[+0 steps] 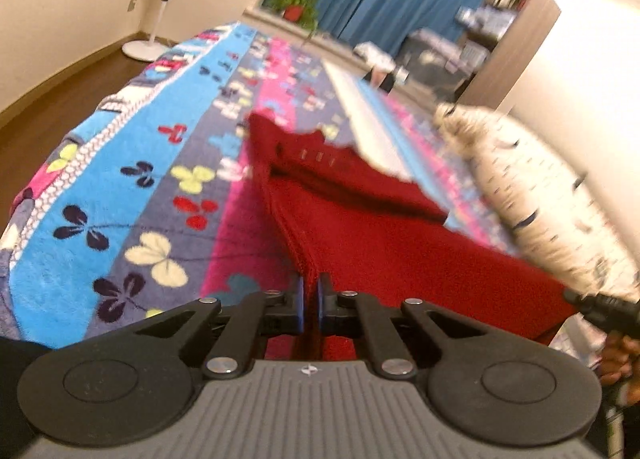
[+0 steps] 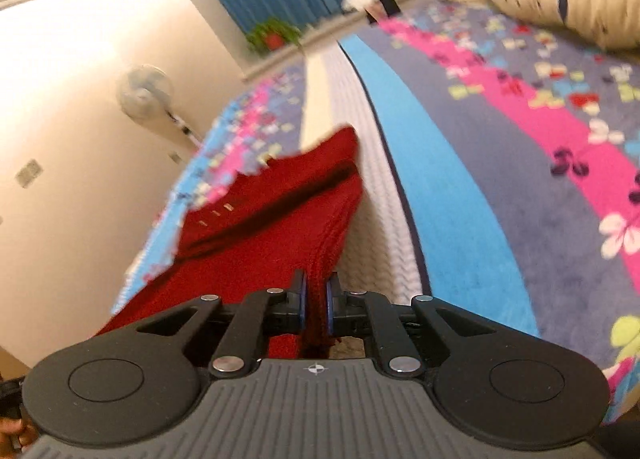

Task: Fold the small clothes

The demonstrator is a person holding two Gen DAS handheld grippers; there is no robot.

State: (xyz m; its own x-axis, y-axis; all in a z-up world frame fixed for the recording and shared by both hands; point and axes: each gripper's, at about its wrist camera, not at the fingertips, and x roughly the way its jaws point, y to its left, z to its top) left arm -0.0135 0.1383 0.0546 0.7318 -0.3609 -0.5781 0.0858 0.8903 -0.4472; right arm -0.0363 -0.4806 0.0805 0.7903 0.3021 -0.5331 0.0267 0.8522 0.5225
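Red knitted fabric, a small dark-red garment (image 1: 360,227), hangs stretched between both tools above the bed's patterned fleece blanket (image 1: 132,179). The left gripper (image 1: 309,301) is clamped on one near edge of the garment, its blue-padded jaws pressed together on the folded knit. The right gripper (image 2: 316,299) pinches the opposite near edge the same way. From each gripper the cloth runs straight ahead and away, so its long axis points forward toward the far end of the bed, where the loose end with its small row of pale marks lies low near the blanket. Both hands are equally close, holding one end each. Judging by this, the coming move is to carry the held edge forward over the far end. A cream speckled pillow (image 1: 540,195) sits just beside the garment on the right.
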